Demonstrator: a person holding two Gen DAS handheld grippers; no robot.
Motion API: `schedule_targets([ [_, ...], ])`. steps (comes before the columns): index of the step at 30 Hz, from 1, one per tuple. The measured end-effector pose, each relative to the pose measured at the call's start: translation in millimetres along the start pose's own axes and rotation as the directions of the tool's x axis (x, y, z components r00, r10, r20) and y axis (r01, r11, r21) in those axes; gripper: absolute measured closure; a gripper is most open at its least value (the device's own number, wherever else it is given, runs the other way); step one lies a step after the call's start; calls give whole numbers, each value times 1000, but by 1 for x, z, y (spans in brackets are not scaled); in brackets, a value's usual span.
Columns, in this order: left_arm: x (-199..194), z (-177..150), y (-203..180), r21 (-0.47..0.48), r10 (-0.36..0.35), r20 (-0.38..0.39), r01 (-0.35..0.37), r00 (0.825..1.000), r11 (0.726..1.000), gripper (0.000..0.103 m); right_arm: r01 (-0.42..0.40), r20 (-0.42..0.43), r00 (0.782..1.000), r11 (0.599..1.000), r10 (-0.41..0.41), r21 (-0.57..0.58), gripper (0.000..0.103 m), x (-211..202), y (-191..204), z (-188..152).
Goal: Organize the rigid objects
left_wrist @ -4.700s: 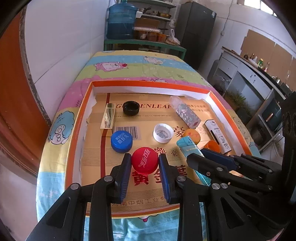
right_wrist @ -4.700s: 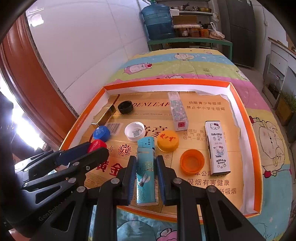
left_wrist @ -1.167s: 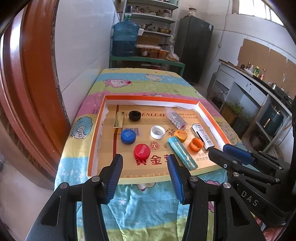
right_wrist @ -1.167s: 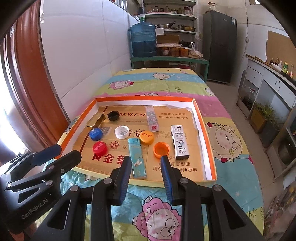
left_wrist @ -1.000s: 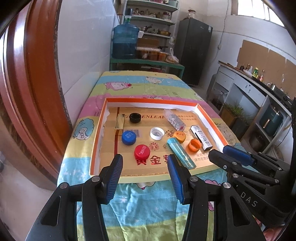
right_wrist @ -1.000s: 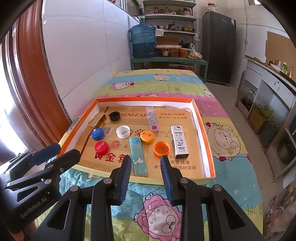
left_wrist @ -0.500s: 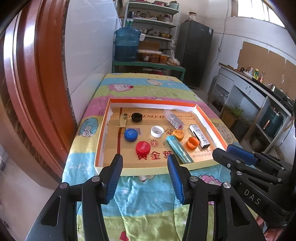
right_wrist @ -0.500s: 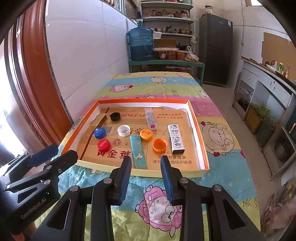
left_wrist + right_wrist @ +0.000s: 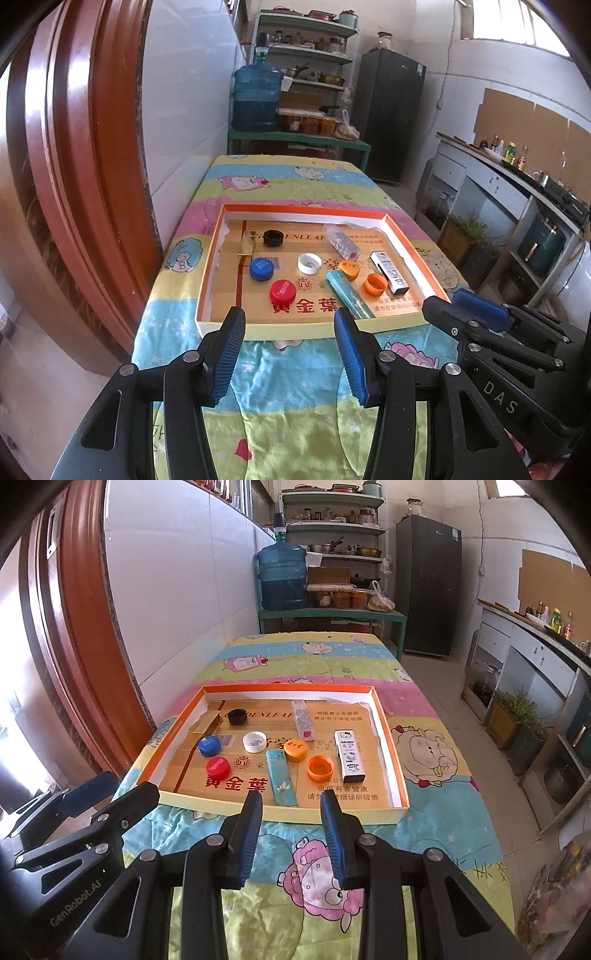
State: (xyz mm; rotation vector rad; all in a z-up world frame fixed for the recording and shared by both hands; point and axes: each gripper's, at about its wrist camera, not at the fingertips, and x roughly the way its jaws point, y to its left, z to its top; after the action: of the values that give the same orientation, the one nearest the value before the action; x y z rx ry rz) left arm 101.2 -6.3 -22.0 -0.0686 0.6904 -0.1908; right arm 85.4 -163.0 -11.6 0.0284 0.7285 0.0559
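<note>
An orange-rimmed cardboard tray (image 9: 310,331) (image 9: 314,816) lies on a cartoon-print blanket. In it are a red cap (image 9: 283,290) (image 9: 218,767), blue cap (image 9: 261,268), white cap (image 9: 309,263), black cap (image 9: 273,237), two orange caps (image 9: 349,268) (image 9: 375,284), a teal lighter (image 9: 349,293) (image 9: 281,777), a Hello Kitty box (image 9: 349,754), a glittery clear box (image 9: 303,720) and a gold box (image 9: 248,242). My left gripper (image 9: 289,321) (image 9: 131,784) hovers open before the tray's near edge, empty. My right gripper (image 9: 291,801) (image 9: 443,301) is beside it, its jaws narrowly apart and empty.
A brown wooden door frame (image 9: 74,166) stands close on the left. Beyond the table are a blue water jug (image 9: 282,578) on a green stand, shelves and a dark fridge (image 9: 428,583). A counter (image 9: 509,184) runs along the right, with floor between it and the table.
Both grippers have drawn back from the tray and slightly up, so the tray looks smaller and farther. Earlier they straddled the red cap and the teal lighter; now both are clear of them.
</note>
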Motion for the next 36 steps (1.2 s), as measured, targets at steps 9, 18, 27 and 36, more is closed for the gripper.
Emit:
schedule_targets([
  [9,-28,-2,-6,9,21,33,-21,999,1000,51,-10,21,1000,1000,10,2,70,-23,2,-5],
  [18,-58,-8,-8,-16,60,53,-60,997,998,51,10,76,997,1000,-10,3,47,-53,4,-5],
  [27,-81,-10,-6,-23,45,87,-43,995,999,51,1,89,996,1000,0,-2,47,-68,10,-6],
  [36,-88,-12,-8,-21,32,94,-30,995,999,51,0,93,996,1000,0,-5,47,-74,12,-8],
])
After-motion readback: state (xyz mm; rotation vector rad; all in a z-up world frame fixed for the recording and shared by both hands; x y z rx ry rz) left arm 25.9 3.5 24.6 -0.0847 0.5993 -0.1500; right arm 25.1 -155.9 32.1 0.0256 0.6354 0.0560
